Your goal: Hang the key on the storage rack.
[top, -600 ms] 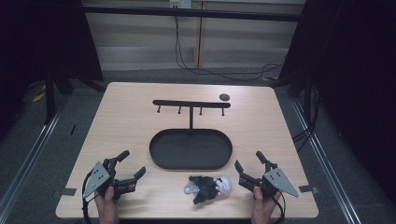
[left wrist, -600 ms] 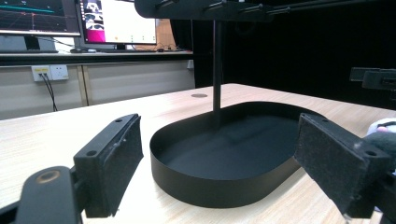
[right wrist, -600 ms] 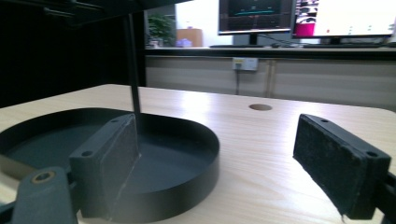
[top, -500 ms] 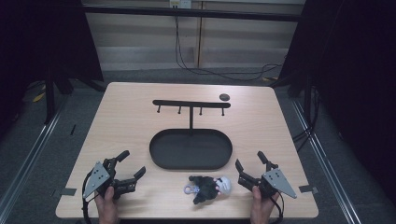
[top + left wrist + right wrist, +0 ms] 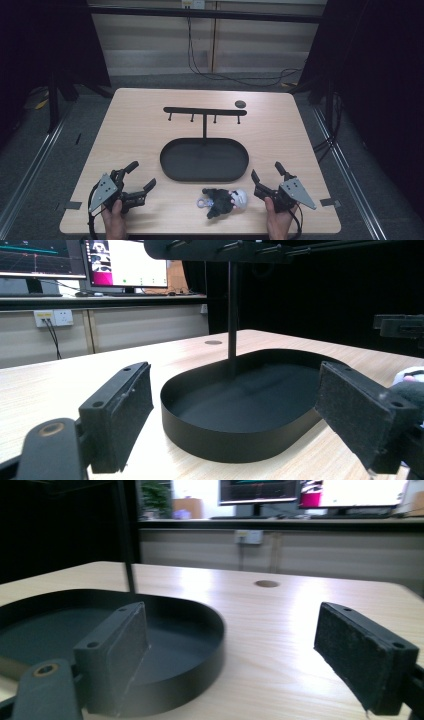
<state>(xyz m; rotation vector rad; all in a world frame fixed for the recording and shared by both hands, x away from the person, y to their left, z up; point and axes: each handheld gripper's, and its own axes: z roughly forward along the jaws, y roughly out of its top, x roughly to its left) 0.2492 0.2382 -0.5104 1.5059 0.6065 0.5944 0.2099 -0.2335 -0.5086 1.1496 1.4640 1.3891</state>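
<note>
High view: the oval tray (image 5: pixel 204 159) with its hook stand (image 5: pixel 204 111) sits mid-desk (image 5: pixel 140 130); a small keychain toy (image 5: pixel 222 200) lies just before the tray, between the left hand-held gripper (image 5: pixel 141 176) and right hand-held gripper (image 5: pixel 264 175), both spread apart and empty.

Left gripper view: the tray lies ahead.

Right gripper view: a likely pickup; approach the toy low.

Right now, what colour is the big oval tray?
Black, the tray, seen best in the high view.
</note>
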